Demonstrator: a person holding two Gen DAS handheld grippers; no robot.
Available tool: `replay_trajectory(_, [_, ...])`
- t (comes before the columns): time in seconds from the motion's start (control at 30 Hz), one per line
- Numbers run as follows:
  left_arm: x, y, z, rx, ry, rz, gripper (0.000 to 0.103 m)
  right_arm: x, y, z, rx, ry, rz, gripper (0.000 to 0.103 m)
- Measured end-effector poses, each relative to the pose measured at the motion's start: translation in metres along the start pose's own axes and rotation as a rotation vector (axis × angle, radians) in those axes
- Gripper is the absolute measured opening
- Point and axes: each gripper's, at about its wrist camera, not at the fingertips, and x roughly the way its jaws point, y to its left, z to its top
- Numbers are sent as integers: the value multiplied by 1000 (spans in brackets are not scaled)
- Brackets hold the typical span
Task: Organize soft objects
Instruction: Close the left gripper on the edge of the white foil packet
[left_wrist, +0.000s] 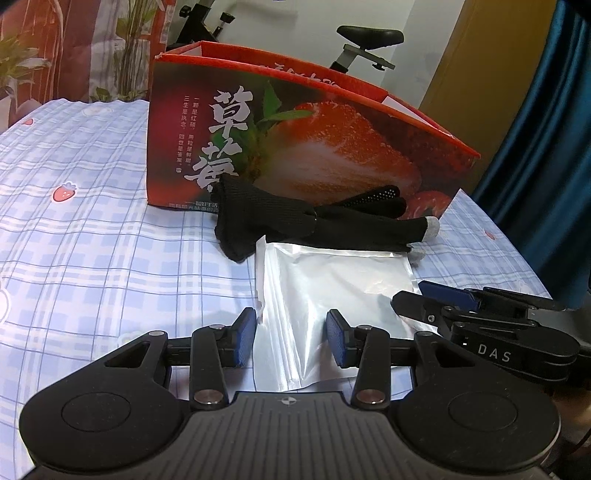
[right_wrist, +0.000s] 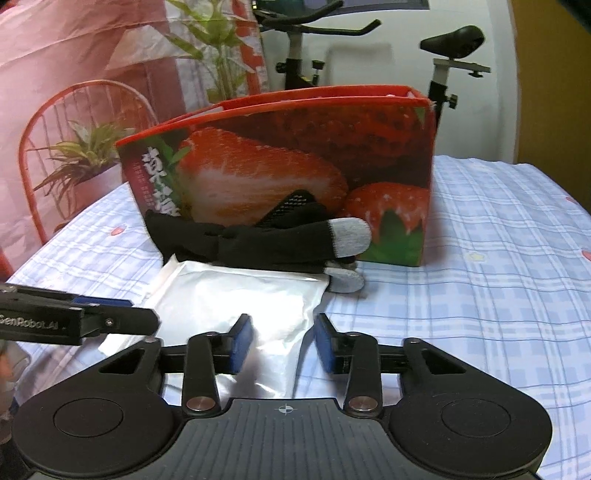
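Silver pouch (left_wrist: 325, 291) lies on the bed (left_wrist: 92, 221), near the strawberry box (left_wrist: 295, 147). Left gripper (left_wrist: 291, 338) and right gripper (right_wrist: 282, 341) jaws straddle it, unclenched. Best pinch opposite edges evenly before lifting.

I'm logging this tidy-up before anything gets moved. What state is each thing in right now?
Strawberry box: upright on the bed, top open.
Black gloves: lying bunched against the box front.
Silver pouch: flat on the sheet, its far edge against the gloves.
Left hand-held gripper: jaws apart, straddling the pouch.
Right hand-held gripper: jaws apart over the pouch's corner.
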Motion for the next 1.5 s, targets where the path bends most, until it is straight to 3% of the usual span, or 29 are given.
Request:
replay_trajectory(0.3, [2, 8, 9, -29, -11, 47, 45, 1, 0, -2, -6, -4, 15, 33])
replay_trajectory(0.8, [11, 3, 11, -53, 26, -65, 45, 0, 0, 0, 10, 11, 39, 32])
replay_trajectory(1.17, [6, -3, 3, -26, 23, -64, 44, -3, 2, -1, 31, 34, 53, 31])
replay_trajectory(1.5, [5, -1, 2, -33, 15, -70, 43, -12, -9, 0, 102, 43, -3, 33])
